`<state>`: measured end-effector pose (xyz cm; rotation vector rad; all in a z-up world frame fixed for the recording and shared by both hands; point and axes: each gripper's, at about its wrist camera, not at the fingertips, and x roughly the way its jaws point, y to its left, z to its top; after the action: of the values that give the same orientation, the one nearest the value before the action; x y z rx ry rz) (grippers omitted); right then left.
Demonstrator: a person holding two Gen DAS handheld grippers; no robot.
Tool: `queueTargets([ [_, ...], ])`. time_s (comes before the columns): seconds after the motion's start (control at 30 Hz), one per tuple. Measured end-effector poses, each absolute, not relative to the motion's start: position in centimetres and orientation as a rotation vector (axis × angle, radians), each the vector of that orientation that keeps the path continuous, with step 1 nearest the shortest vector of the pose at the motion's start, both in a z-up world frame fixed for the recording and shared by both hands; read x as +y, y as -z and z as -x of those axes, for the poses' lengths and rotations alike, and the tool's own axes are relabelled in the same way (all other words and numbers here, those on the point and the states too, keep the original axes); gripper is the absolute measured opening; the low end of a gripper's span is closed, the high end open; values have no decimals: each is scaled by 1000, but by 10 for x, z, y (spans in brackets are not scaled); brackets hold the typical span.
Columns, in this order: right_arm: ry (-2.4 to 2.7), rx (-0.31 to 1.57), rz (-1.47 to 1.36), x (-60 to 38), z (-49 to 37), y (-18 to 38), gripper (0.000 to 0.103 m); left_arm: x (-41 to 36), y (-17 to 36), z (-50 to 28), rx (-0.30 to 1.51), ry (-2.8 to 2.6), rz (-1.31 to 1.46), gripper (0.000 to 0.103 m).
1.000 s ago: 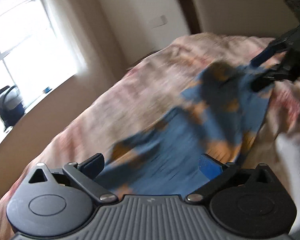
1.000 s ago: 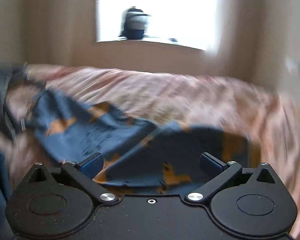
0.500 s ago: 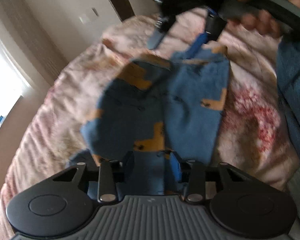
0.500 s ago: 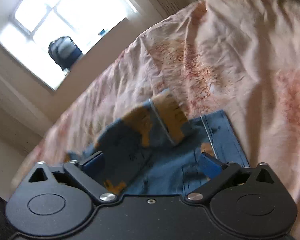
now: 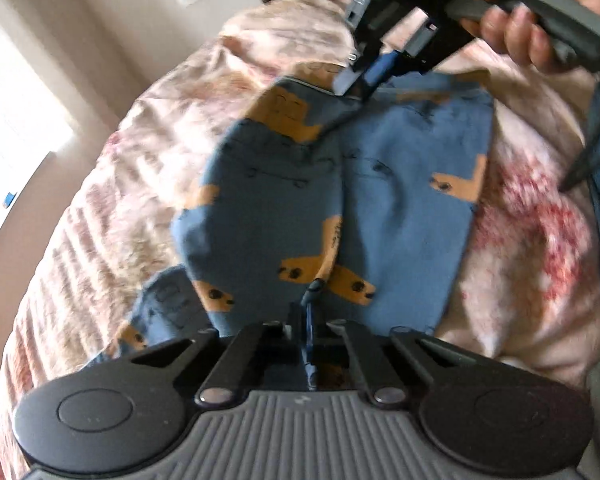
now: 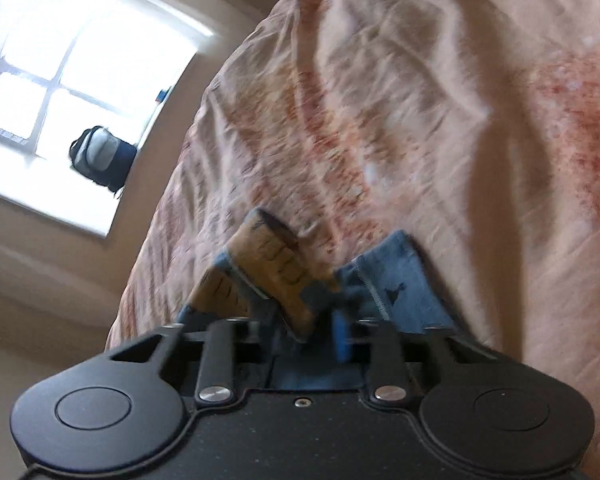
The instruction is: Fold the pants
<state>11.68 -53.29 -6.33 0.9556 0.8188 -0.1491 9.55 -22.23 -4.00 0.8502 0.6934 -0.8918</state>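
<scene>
On bed, L side: the pants (image 5: 324,184), blue w/ orange print, are spread on the pink bedcover (image 5: 148,128), one layer already lapped over the other along a centre ridge.
L gripper: the left gripper (image 5: 309,324) is fully closed, w/ a thin fold of blue cloth pinched between the pads at the near edge.
Mid-span: fabric betw. the two grips is slack and puckered; it should be drawn taut before any lift so the crease stays straight.
R gripper: the right gripper (image 5: 364,76) is nearly closed on the far hem; in its own view an orange-printed flap (image 6: 272,268) is bunched betw. the fingers, so a grip is judged made. Jaws have just been closing.
R hand: a hand (image 5: 528,20) is wrapped round the handle.
Step advice: both edges should be raised together, kept level, and carried over as one; a single layer caught at the far end would skew the fold, so hold depth is worth checking.
Vs. 1 s ago: both claws were wide open w/ nothing gripped, well above the cloth; now both are lowered onto it and clamped. Pants' lie is little changed vs. half a sec ago.
</scene>
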Motion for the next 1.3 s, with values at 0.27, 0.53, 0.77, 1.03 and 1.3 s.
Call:
queueTargets([
  [0.27, 95, 672, -792, -522, -107, -1, 9, -197, -14, -84, 581, 972, -699, 0],
  [0.53, 107, 802, -611, -526, -55, -35, 9, -202, 6, -63, 596, 1071, -774, 0],
  [0.77, 145, 977, -609, -533, -38, 14, 17, -213, 27, -76, 698, 1098, -775, 51],
  [1.03, 84, 937, -412, -535, -15, 6, 71, -258, -3, -127, 623, 1147, -617, 88],
  [1.3, -39, 869, -460, -549, -13, 32, 84, -371, 20, -205, 794, 1152, -541, 95],
])
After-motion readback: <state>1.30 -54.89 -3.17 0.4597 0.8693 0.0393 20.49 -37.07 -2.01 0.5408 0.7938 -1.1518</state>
